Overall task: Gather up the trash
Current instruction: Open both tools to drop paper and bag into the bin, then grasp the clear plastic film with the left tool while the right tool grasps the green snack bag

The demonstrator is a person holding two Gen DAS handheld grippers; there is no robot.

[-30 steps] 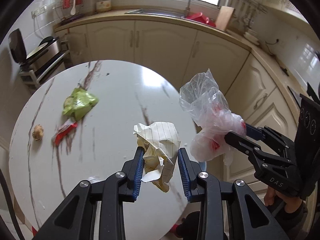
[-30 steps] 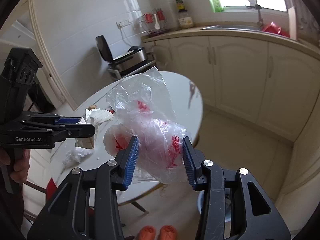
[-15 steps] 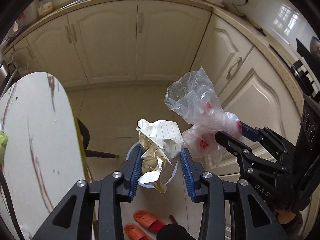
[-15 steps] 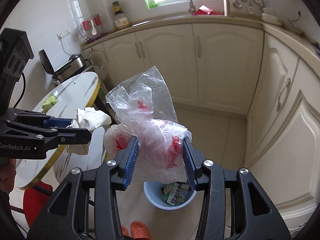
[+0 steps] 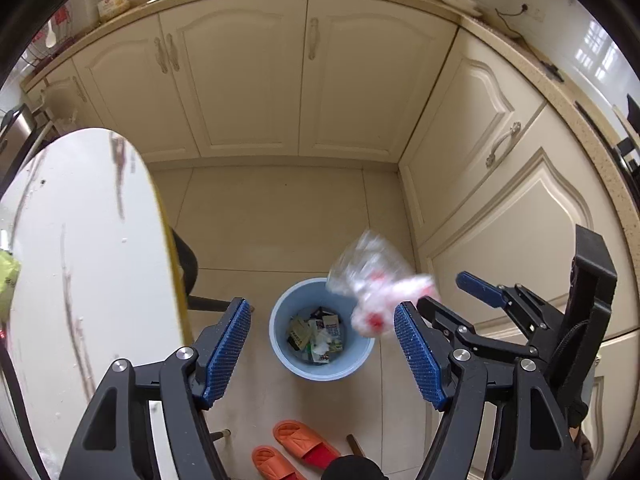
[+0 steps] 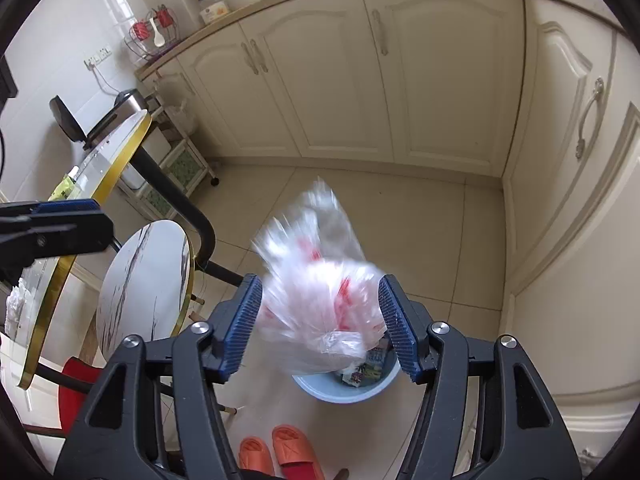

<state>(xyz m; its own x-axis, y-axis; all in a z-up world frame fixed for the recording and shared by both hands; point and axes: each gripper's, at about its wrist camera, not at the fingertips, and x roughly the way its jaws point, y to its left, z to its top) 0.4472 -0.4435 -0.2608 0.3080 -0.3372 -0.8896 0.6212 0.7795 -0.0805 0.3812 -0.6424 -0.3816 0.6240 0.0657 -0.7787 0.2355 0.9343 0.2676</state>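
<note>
cream cabinets (image 5: 248, 80), round marble table (image 5: 80, 260), 2 orange slippers (image 5: 292, 450)

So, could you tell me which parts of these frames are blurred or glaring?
Left wrist view: only the plastic bag is motion-smeared, the bin sharp, the table glaring white. Right wrist view: the bag smears again, the cabinets crisp but fisheye-bowed.

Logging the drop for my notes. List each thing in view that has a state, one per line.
left gripper: open, holding nothing
right gripper: open, jaws apart either side of the bag
plastic bag: motion-blurred between the open jaws, above the bin
blue trash bin: upright on the floor, uncovered, litter inside
cabinet doors: shut
orange slippers: side by side on the floor
</note>
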